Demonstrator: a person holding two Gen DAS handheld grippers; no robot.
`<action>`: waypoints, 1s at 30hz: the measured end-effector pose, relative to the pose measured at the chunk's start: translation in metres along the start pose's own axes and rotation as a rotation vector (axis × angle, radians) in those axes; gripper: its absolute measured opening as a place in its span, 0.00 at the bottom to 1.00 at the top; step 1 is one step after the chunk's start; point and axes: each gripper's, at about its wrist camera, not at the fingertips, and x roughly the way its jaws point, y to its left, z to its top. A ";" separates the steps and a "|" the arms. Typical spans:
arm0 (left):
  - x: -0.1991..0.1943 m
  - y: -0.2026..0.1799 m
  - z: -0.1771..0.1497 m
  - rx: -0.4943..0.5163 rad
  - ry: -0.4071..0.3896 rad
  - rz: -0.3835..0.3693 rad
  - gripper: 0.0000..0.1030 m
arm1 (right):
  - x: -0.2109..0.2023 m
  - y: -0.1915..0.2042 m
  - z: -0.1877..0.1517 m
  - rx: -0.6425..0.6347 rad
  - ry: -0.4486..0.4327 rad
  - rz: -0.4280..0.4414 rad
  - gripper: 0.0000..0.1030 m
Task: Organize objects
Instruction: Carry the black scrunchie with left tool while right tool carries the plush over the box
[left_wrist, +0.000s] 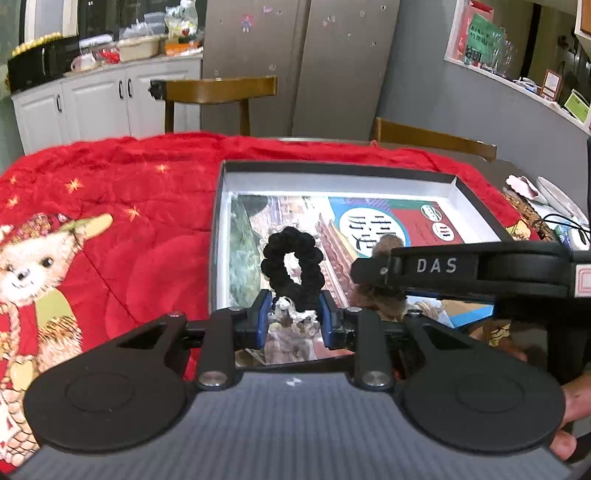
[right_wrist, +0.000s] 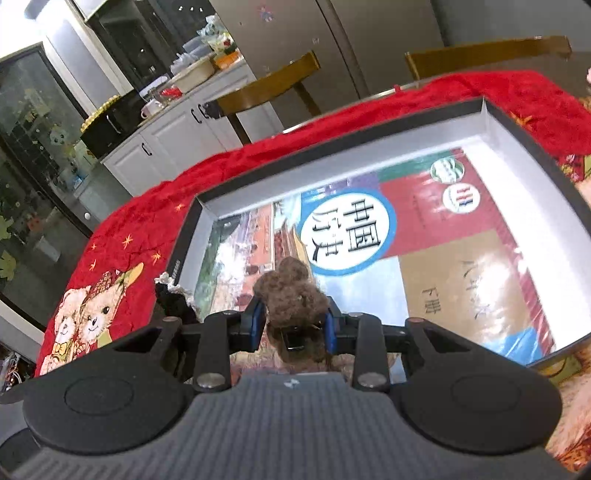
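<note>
Both grippers are at the placing step, each carrying a hair tie over the shallow box (left_wrist: 334, 170) on the red blanket (left_wrist: 122, 192). The left gripper (left_wrist: 294, 318) is clenched on a black scrunchie (left_wrist: 293, 260), whose loop stands up ahead of its fingertips above the book (right_wrist: 369, 236) lining the box. The right gripper (right_wrist: 293, 324) grasps a brown fuzzy hair tie (right_wrist: 291, 291), also over that book. Next, judging by this, each should lower a little and release inside the walls.
</note>
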 end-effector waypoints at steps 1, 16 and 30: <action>0.002 0.000 -0.001 0.002 0.002 0.002 0.31 | 0.000 0.001 0.000 -0.010 -0.003 -0.002 0.35; 0.007 -0.007 -0.004 0.034 0.036 0.078 0.31 | 0.000 0.011 -0.002 -0.056 0.008 -0.014 0.35; 0.009 -0.007 -0.005 0.030 0.046 0.087 0.31 | 0.000 0.013 -0.004 -0.066 0.019 -0.018 0.36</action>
